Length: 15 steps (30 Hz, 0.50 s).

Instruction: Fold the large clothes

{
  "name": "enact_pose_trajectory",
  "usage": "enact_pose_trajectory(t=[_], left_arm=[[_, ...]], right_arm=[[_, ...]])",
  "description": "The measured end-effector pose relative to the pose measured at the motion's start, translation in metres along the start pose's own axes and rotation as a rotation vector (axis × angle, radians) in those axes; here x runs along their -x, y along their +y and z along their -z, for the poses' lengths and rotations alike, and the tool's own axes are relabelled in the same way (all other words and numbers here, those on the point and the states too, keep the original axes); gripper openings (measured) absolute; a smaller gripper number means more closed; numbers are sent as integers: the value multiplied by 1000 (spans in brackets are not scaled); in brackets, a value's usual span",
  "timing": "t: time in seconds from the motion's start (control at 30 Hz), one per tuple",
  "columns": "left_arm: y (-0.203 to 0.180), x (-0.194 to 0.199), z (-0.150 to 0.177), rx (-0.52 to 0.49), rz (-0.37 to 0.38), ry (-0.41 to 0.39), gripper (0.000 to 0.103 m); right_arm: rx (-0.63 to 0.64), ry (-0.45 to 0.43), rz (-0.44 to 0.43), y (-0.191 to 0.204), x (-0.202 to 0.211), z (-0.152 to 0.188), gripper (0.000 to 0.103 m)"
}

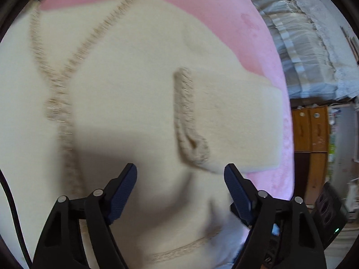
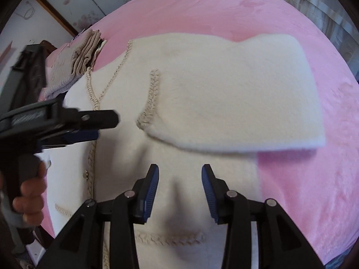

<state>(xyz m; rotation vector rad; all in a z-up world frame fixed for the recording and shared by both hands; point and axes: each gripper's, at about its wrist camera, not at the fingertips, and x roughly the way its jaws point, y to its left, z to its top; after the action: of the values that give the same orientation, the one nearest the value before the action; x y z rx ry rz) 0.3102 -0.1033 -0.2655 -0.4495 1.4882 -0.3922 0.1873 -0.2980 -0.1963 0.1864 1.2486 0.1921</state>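
A cream fleece cardigan (image 2: 190,103) with beige braided trim lies spread front-up on a pink bedcover (image 2: 303,190), filling the middle of both wrist views. One sleeve (image 2: 235,103) is already folded across the chest, its trimmed cuff (image 2: 150,103) resting near the centre, with the sleeve running off toward 3 o'clock in the right wrist view. The body below it lies unfolded, its lower trim toward 6 o'clock; whether the other sleeve has been brought in cannot be told from these views. By this reading the fold is at an early stage, with the second side and the lengthwise folds probably still to come.

The left gripper (image 1: 180,172) points steeply down over the cardigan's front just below the folded cuff, its blue-padded jaws well apart with nothing between them but bare fleece beneath. Seen from the right wrist camera, it reaches in from 9 o'clock, and the person's hand (image 2: 29,192) is wrapped round its handle at about 8 o'clock.

The right gripper (image 2: 180,174) also tilts steeply downward, over the lower body panel just under the folded sleeve's edge, jaws about half apart and gripping nothing; a soft ridge of fabric lies between and below them, untouched so far as can be seen.

A folded taupe knit garment (image 2: 74,62) sits on the bedcover toward 10 o'clock, beyond the cardigan's neckline.
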Motion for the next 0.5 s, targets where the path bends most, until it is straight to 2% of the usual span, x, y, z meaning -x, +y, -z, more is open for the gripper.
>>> enact_pose_trajectory(t=[0.07, 0.2, 0.33, 0.37, 0.4, 0.47, 0.5], left_arm=[[0, -16, -5, 38, 74, 24, 74], [1, -40, -15, 114, 161, 28, 73], [1, -62, -22, 176, 193, 48, 62], [1, -65, -22, 186, 188, 52, 53], [1, -69, -24, 193, 181, 53, 36], [-3, -75, -25, 209, 128, 63, 15], [-7, -76, -26, 205, 103, 66, 14]], right_arm=[[-31, -1, 0, -8, 2, 2, 40], [-87, -11, -6, -24, 5, 7, 40], [-119, -16, -8, -33, 4, 10, 40], [-129, -16, -13, -35, 4, 11, 40], [-138, -16, -14, -36, 3, 10, 40], [-150, -11, -9, -43, 4, 11, 40], [-153, -10, -3, -46, 4, 11, 40]])
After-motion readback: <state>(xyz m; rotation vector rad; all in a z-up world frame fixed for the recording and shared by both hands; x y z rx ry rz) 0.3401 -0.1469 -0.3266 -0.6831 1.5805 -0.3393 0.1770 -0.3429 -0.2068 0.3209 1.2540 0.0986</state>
